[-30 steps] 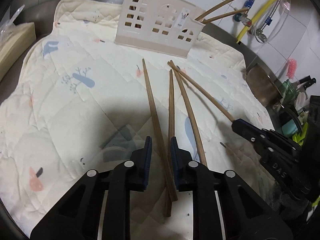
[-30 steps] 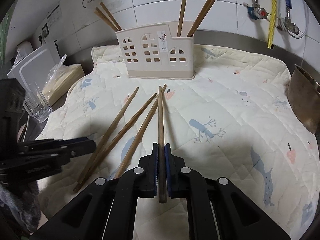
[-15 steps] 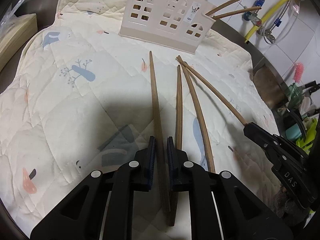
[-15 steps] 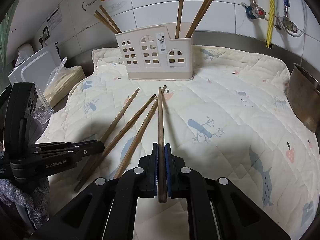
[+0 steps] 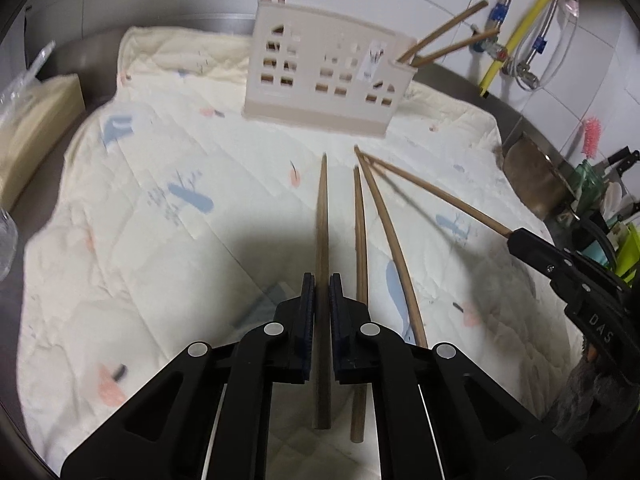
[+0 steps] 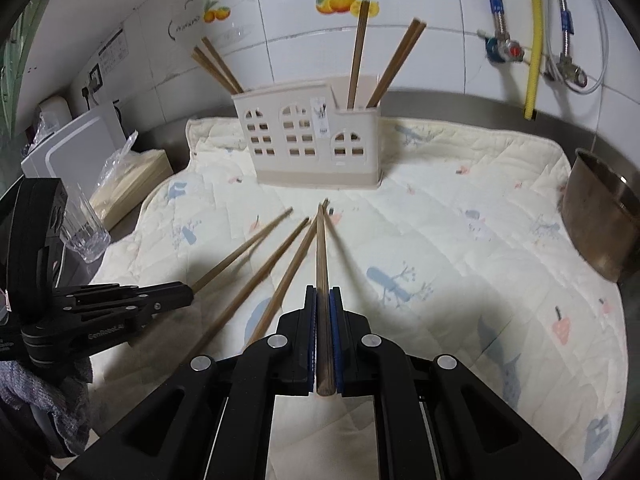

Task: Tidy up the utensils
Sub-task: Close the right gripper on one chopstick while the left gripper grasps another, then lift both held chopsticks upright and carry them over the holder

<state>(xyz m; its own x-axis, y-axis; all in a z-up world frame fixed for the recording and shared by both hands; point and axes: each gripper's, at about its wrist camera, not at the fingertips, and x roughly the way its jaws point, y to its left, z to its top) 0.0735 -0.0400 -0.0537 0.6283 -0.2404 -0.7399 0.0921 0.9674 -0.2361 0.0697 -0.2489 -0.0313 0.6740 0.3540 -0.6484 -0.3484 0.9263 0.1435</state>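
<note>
Wooden chopstick [image 5: 321, 240] is clamped by the left gripper [image 5: 319, 312]; another chopstick [image 6: 321, 264] is pinched tight in the right gripper [image 6: 322, 336], both above the quilted mat [image 6: 460, 240], pointed toward the holder [image 6: 312, 136].

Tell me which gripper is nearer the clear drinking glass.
Left. The left gripper, clamping a wooden chopstick, sits close beside the clear drinking glass; the right gripper, clamping a second chopstick, is farther off over the quilted mat.
</note>
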